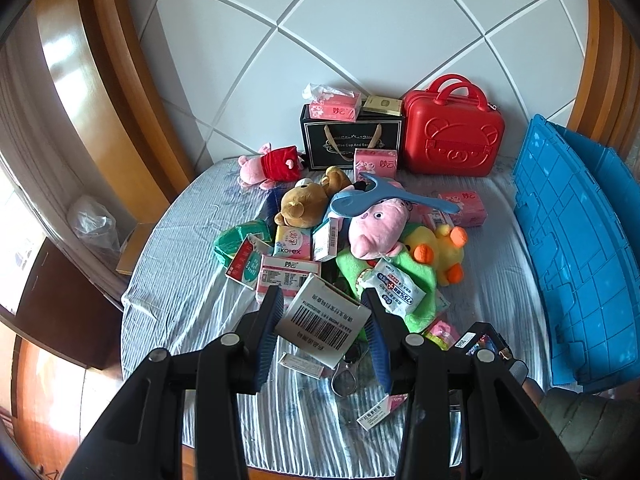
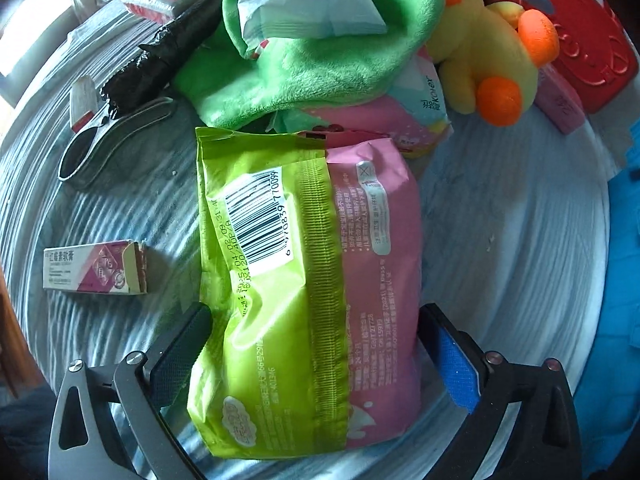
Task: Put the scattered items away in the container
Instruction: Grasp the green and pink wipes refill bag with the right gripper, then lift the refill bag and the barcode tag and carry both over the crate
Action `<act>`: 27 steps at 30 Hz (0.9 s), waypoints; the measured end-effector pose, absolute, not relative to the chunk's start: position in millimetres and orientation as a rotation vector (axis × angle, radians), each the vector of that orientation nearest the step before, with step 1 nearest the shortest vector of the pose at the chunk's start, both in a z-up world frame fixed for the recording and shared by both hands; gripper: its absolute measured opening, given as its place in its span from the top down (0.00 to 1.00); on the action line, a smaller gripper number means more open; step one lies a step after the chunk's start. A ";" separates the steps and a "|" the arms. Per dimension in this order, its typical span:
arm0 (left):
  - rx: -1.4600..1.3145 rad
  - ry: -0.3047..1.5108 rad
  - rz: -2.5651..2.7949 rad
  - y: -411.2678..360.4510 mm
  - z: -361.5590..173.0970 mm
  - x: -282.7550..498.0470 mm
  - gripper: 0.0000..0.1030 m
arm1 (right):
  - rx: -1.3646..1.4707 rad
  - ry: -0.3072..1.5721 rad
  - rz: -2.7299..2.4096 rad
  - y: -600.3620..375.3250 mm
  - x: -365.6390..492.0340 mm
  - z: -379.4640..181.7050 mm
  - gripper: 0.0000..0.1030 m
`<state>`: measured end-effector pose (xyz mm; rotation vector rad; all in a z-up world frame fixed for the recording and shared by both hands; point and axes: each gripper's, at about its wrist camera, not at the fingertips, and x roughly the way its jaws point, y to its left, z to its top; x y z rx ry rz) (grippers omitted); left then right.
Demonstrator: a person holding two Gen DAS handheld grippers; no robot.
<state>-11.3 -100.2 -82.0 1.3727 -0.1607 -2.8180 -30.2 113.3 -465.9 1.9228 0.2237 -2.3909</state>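
Note:
In the left wrist view my left gripper (image 1: 325,307) is open around a white barcoded box (image 1: 324,320), fingers either side without a clear squeeze. Behind it a pile holds a pink pig plush (image 1: 376,228), a yellow duck plush (image 1: 444,252), a brown bear plush (image 1: 300,208) and a wipes pack (image 1: 400,290). The blue container (image 1: 568,248) stands at the right. In the right wrist view my right gripper (image 2: 310,322) straddles a green and pink pack (image 2: 308,272), jaws wide and touching its sides. The right gripper also shows in the left wrist view (image 1: 480,344).
A red case (image 1: 454,132) and a black gift bag (image 1: 352,140) stand at the back. Nail clippers (image 2: 108,140) and a small ointment box (image 2: 94,268) lie on the striped sheet left of the pack. A green cloth (image 2: 304,52) is ahead.

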 end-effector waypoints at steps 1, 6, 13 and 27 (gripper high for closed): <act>1.375 -0.159 -2.817 -100.9 -82.8 -10.9 0.61 | 1.924 0.213 -2.390 114.5 -30.2 -466.7 0.00; 1.386 -0.148 -2.820 -101.9 -86.6 -9.3 0.61 | 1.957 0.131 -2.365 123.3 -31.4 -465.3 0.15; 1.385 -0.119 -2.833 -101.7 -89.2 -8.7 0.61 | 1.953 0.022 -2.408 136.4 -21.6 -446.4 0.49; 1.354 -0.068 -2.875 -96.8 -84.2 -9.5 0.61 | 1.814 -0.066 -2.547 170.6 11.5 -362.1 0.53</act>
